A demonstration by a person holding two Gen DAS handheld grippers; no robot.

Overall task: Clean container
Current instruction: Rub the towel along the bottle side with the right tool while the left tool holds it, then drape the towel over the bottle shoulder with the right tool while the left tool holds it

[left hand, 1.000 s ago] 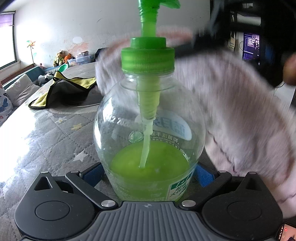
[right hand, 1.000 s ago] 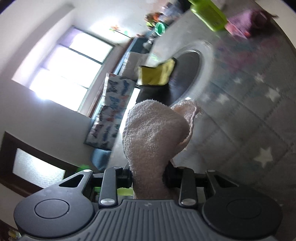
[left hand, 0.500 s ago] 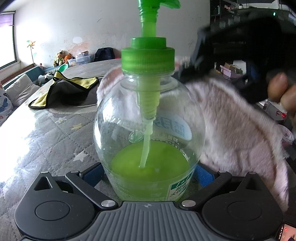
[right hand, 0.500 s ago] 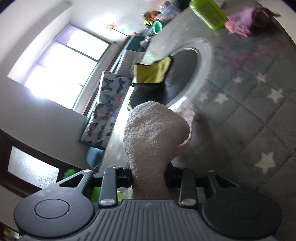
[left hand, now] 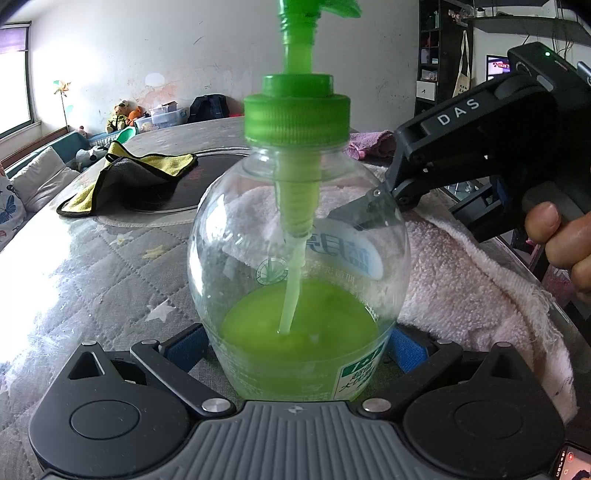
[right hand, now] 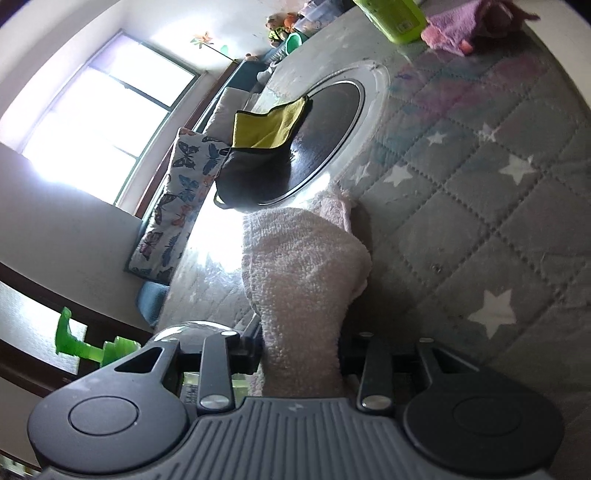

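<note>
A clear round soap bottle [left hand: 299, 251] with a green pump cap [left hand: 297, 114] and green liquid stands on the quilted table. My left gripper [left hand: 295, 350] is shut on the bottle's lower body. My right gripper [right hand: 301, 354] is shut on a pale pink towel [right hand: 306, 269]. In the left wrist view the right gripper [left hand: 380, 201] is behind and to the right of the bottle, and the towel [left hand: 469, 273] lies draped on the table behind the bottle, against its far side. The bottle's pump [right hand: 88, 347] shows at the lower left of the right wrist view.
A yellow and grey cloth [left hand: 129, 177] lies over a dark round plate [left hand: 192, 192] at the table's centre. A pink-purple cloth [right hand: 465, 26] and a green container [right hand: 391, 14] sit at the far side. A sofa with cushions [right hand: 181, 199] stands beyond the table's left edge.
My right gripper has swung down from the bottle's upper right to low behind it, and the towel has dropped onto the table. The bottle and my left gripper have not moved.
</note>
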